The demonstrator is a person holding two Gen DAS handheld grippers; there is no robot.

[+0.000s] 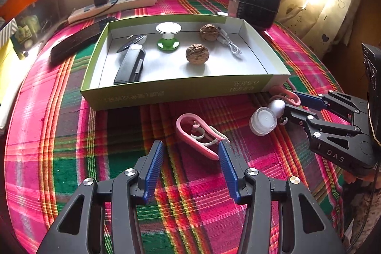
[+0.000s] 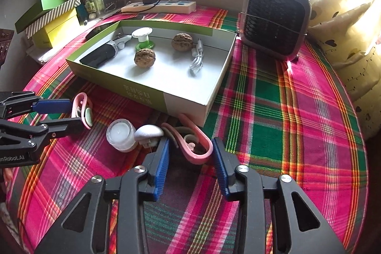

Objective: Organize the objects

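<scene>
A shallow green-walled box (image 1: 181, 89) sits on the plaid cloth. It holds two walnuts (image 1: 197, 53), a green and white knob (image 1: 168, 36), a white cable (image 1: 232, 43) and a black case (image 1: 131, 66). In front of it lies a pink ear-hook (image 1: 197, 135) at the tips of my open left gripper (image 1: 190, 144); its end touches the right pad. A second pink ear-hook (image 2: 195, 142) lies between the pads of my right gripper (image 2: 190, 141). The right-hand pad touches its loop, and a gap shows at the other pad. A small white jar (image 2: 121, 135) and a white cap-shaped piece (image 2: 148, 131) lie beside it.
A grey fan heater (image 2: 273, 18) stands behind the box's right corner. A power strip (image 2: 159, 6) with a black charger lies along the back wall. A dark phone (image 1: 78, 39) lies left of the box, stacked boxes (image 2: 47, 23) stand far left, and a curtain (image 2: 345, 39) hangs at right.
</scene>
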